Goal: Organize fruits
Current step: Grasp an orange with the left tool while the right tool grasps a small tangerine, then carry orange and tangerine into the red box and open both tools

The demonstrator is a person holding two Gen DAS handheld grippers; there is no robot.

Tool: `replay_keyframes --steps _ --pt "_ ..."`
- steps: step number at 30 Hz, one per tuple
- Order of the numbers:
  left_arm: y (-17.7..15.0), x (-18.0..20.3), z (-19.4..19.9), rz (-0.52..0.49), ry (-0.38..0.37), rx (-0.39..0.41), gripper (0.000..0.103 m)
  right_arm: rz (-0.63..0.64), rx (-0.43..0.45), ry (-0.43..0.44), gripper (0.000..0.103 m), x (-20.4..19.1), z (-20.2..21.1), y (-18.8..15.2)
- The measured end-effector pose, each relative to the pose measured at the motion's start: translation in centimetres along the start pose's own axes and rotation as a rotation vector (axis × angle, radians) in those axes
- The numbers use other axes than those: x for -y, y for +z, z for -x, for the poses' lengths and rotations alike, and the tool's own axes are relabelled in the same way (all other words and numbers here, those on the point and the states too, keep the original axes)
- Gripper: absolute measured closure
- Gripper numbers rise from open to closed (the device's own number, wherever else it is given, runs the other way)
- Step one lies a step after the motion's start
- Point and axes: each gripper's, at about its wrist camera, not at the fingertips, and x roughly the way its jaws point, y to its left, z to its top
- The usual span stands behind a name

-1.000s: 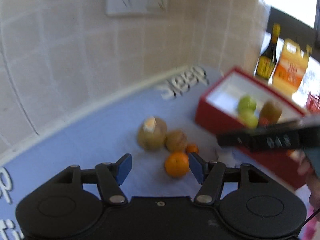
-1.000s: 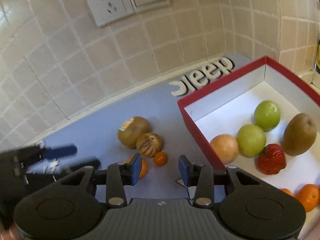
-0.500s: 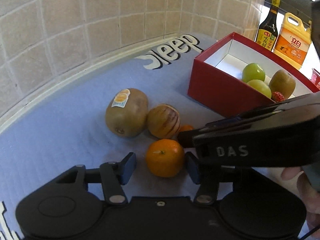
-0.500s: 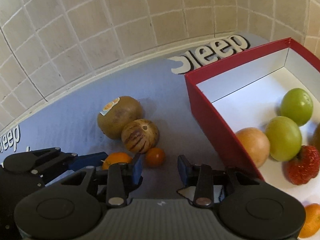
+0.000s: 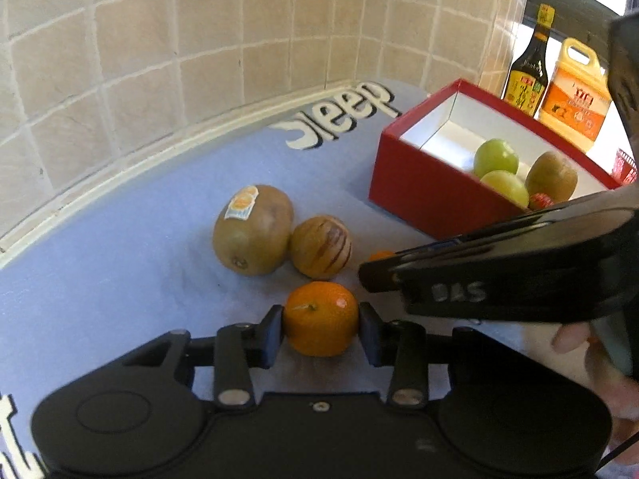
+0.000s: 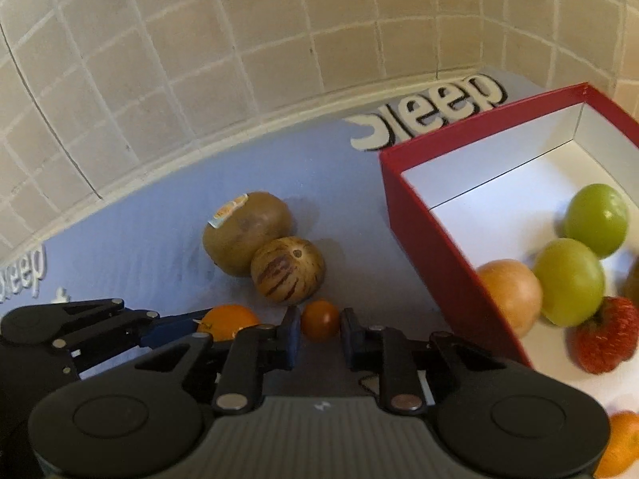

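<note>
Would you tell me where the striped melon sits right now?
The striped melon lies on the blue mat, touching the stickered kiwi behind it, left of the red box.

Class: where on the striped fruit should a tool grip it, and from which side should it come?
Grip the striped fruit across its widest middle, coming from above. It is round, so pads slip off higher or lower. The kiwi touches one flank and the small tomato sits close in front, so a level approach looks crowded.

Left gripper (image 5: 321, 329) fingers bracket the orange (image 5: 320, 318), pads touching both sides. Right gripper (image 5: 383, 271) lies just beside it.
</note>
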Motion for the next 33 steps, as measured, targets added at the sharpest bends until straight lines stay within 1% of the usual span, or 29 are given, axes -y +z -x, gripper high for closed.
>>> replay_keyframes --steps 2,5,7,10,12,14,18,21,24,28,30,33 --pt "0.7 0.1 1.1 0.004 -0.012 0.027 0.056 0.000 0.035 0.014 0.080 0.2 1.9 0.3" --pt "3.2 0.8 2.9 -0.001 -0.042 0.093 0.056 -0.014 0.116 0.019 0.080 1.1 5.2 1.2" --pt "5.6 1.7 4.0 -0.019 -0.075 0.149 0.056 -0.038 0.185 0.002 0.080 2.4 7.8 1.9" --pt "9.4 3.7 4.9 -0.053 -0.131 0.208 0.056 -0.099 0.281 -0.038 0.080 5.5 11.4 2.7" --pt "11.6 5.4 4.9 -0.081 -0.157 0.228 0.056 -0.148 0.330 -0.079 0.080 7.9 13.3 3.0" --pt "13.4 7.2 4.2 -0.116 -0.167 0.239 0.056 -0.211 0.371 -0.129 0.080 10.7 15.0 3.0" --pt "16.1 10.3 1.8 -0.152 -0.205 0.224 0.056 -0.298 0.413 -0.221 0.080 15.3 17.0 1.9" --pt "17.0 12.2 -0.2 -0.161 -0.242 0.191 0.056 -0.354 0.407 -0.278 0.080 18.5 17.5 1.0" --pt "17.3 13.9 -2.7 -0.167 -0.256 0.139 0.056 -0.383 0.365 -0.291 0.080 20.4 17.1 -0.1" --pt "16.8 14.6 -5.9 -0.133 -0.265 0.059 0.056 -0.374 0.255 -0.302 0.080 21.3 14.3 -0.9" --pt "17.2 15.0 -7.5 -0.108 -0.267 0.029 0.056 -0.369 0.207 -0.310 0.080 21.1 12.7 -1.3" --pt "18.3 16.6 -9.5 -0.141 -0.245 0.007 0.056 -0.368 0.151 -0.307 0.080 20.9 10.8 -2.1"
